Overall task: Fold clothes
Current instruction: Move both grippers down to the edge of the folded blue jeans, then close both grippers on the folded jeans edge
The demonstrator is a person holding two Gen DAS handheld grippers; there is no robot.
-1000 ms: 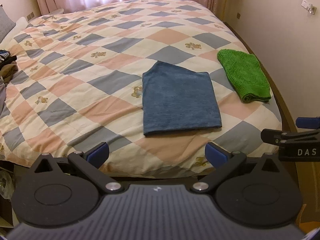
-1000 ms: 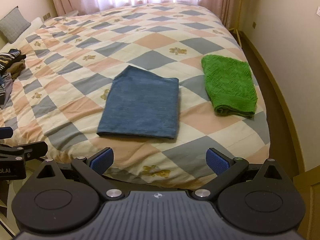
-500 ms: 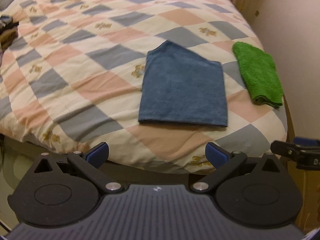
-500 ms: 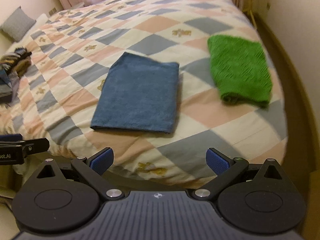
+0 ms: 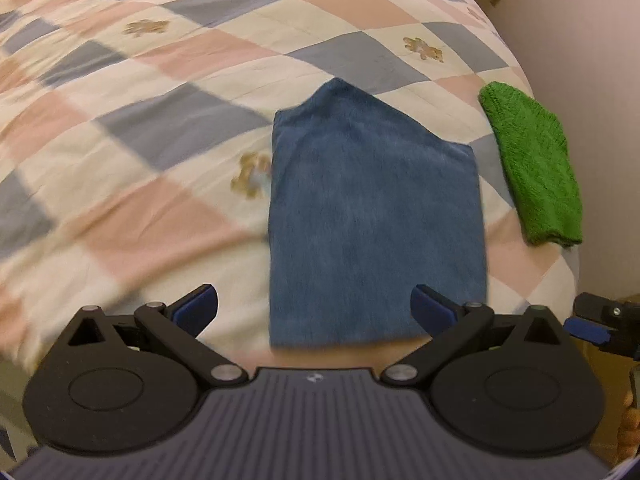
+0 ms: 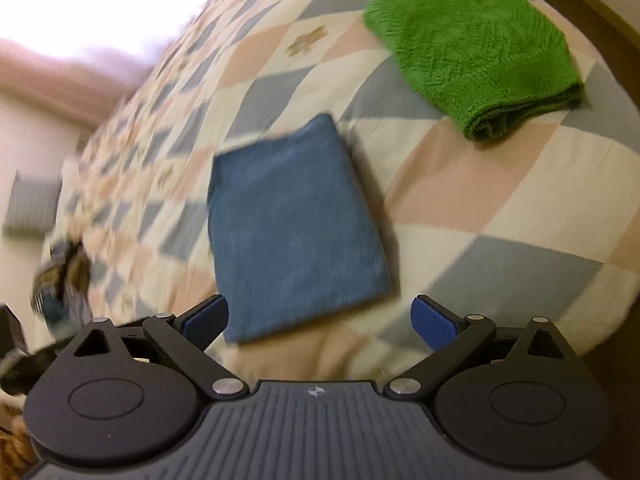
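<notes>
A folded blue cloth [image 5: 376,220] lies flat on the checked quilt [image 5: 120,160] near the bed's front edge. A folded green cloth [image 5: 536,168] lies to its right by the bed's side edge. My left gripper [image 5: 314,310] hovers open just above the blue cloth's near edge, touching nothing. My right gripper [image 6: 320,320] is rolled to one side above the blue cloth [image 6: 296,232]; its jaws are closing slightly, still wide, with nothing pressed between them. The green cloth [image 6: 476,44] sits beyond it at the upper right. The right gripper's tip [image 5: 600,324] shows at the left wrist view's right edge.
A pile of dark and striped clothes [image 6: 64,276] lies at the bed's left side, with a grey pillow [image 6: 32,208] beyond it. A wall [image 5: 592,80] runs close along the bed's right side. The quilt [image 6: 500,200] drops off just below both grippers.
Both grippers have come down and forward, so the blue cloth now fills the middle of each view. The right gripper has rolled, tilting the bed in its view, and its jaws have narrowed a little.
</notes>
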